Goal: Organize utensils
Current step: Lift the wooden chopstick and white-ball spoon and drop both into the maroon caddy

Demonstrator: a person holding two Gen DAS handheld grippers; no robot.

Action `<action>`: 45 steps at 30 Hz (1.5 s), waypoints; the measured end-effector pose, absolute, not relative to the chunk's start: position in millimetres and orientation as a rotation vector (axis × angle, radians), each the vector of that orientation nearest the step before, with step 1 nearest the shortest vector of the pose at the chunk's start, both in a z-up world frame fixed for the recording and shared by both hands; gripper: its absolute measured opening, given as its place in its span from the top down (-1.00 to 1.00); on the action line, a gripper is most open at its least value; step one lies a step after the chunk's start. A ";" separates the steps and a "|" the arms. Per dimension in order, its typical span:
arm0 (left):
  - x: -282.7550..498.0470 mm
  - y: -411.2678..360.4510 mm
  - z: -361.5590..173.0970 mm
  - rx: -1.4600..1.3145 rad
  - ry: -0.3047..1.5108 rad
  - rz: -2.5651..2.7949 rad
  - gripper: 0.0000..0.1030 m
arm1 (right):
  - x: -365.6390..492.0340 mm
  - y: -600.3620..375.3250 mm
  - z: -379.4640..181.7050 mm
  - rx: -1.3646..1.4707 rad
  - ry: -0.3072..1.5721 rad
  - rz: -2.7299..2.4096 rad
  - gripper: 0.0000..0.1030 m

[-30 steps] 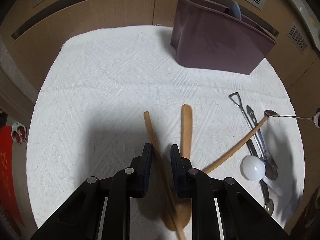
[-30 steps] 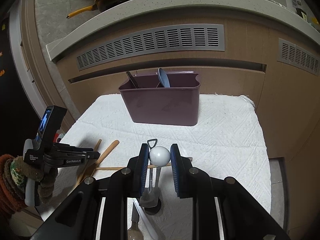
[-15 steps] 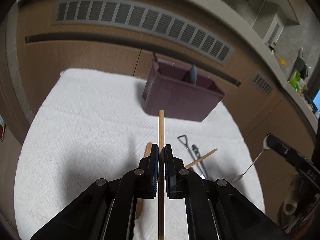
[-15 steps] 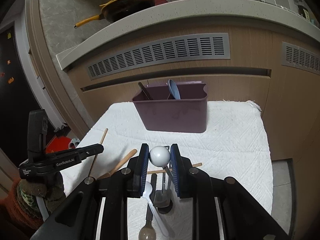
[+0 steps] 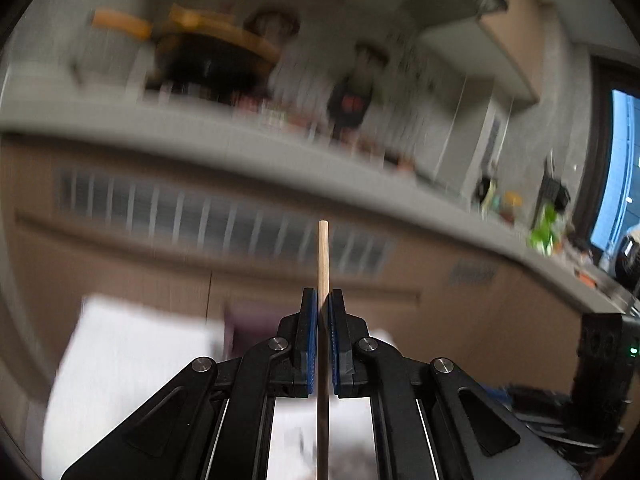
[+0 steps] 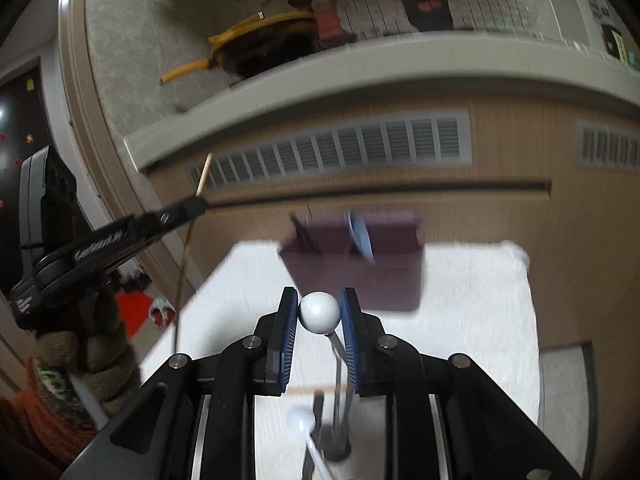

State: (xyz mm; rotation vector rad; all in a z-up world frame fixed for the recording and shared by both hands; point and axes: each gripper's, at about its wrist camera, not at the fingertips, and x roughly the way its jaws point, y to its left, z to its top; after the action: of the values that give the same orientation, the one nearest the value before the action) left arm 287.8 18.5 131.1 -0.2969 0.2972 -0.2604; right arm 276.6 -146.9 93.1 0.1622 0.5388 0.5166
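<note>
left gripper (image 5: 323,312): fingers clamp stick (image 5: 322,256), upright between them | right gripper (image 6: 319,312): fingers grip spoon (image 6: 319,313) by its white ball end | bin (image 6: 356,270) ahead, below | advice: tip each handle-down, release over a compartment.

White cloth (image 6: 480,320) below the jaws, vent grille (image 6: 332,148) above them, grey counter (image 6: 360,76) higher still, yellow-handled pan (image 6: 260,46) up left, red mat (image 6: 134,308) far left.
</note>
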 end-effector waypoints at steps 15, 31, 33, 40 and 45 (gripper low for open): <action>428.6 12.1 97.3 -0.363 0.028 -0.019 0.89 | 393.6 -135.2 130.5 0.118 0.491 0.537 0.61; 428.7 0.9 27.6 -0.356 0.150 -0.014 0.89 | 438.6 -135.3 45.9 0.184 0.702 0.500 0.59; 419.1 0.1 24.4 -0.353 0.181 -0.041 0.85 | 433.9 -138.2 40.0 0.192 0.743 0.510 0.55; 385.5 10.1 31.9 -0.341 0.361 -0.130 0.24 | 395.9 -153.3 52.0 0.178 0.693 0.454 0.40; 352.9 24.6 35.1 -0.327 0.451 -0.110 -0.09 | 362.2 -156.7 51.5 0.130 0.688 0.408 0.38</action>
State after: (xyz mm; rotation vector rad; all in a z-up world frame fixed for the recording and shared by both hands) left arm 352.9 24.6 35.1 -0.3266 0.4507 -0.1097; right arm 362.2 -156.7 51.5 0.1302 0.6882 0.4083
